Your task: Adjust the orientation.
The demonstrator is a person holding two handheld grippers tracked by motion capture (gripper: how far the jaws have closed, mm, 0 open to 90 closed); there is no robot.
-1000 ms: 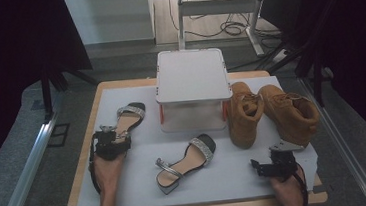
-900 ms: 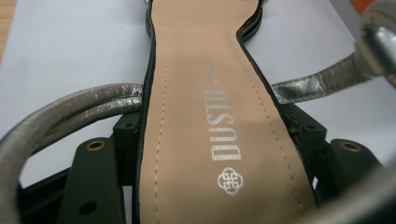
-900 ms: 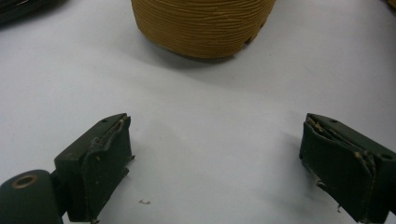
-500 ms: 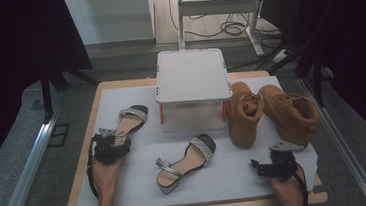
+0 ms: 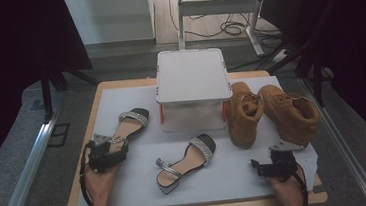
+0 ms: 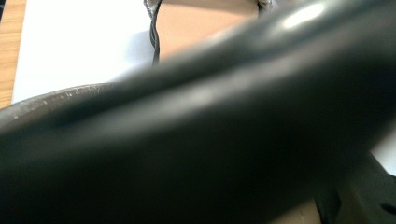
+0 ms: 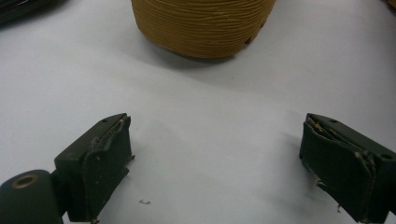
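High view: left claw [image 5: 106,155] sits at the heel end of a strappy sandal [image 5: 129,125] on the left side of the worktop [image 5: 135,99]. The heel end is under the claw body, so whether the jaws are pressing on the shoe cannot be told from here. The sandal's toe end, with a glittery band, points away toward the far edge. Its mate, a second sandal [image 5: 186,162], lies mid-worktop, well apart. Right claw [image 5: 273,165] rests near the front right, jaws apart, nothing in them. A white lidded storage box [image 5: 193,89] stands at the back centre; a pair of tan boots [image 5: 272,111] stands just beside it on the right.

Left gripper view: a blurred dark curved part, probably the sandal's heel strap or sole edge, lies very close to the lens; the tan insole [image 6: 201,28] shows beyond it. The claw's own jaws are not made out here.

Right gripper view: both jaws stand wide over bare white sheet; a ribbed tan boot sole [image 7: 201,25] lies ahead, not touched.

Handling, judged: sandal is light, sole stiff, straps thin and floppy, band likely to snag. Best hold is across the sole at heel or waist, not by a strap.

Surface: smooth white sheet over a wooden top, probably low friction. Room: dim, grey floor, cables and a desk frame behind.
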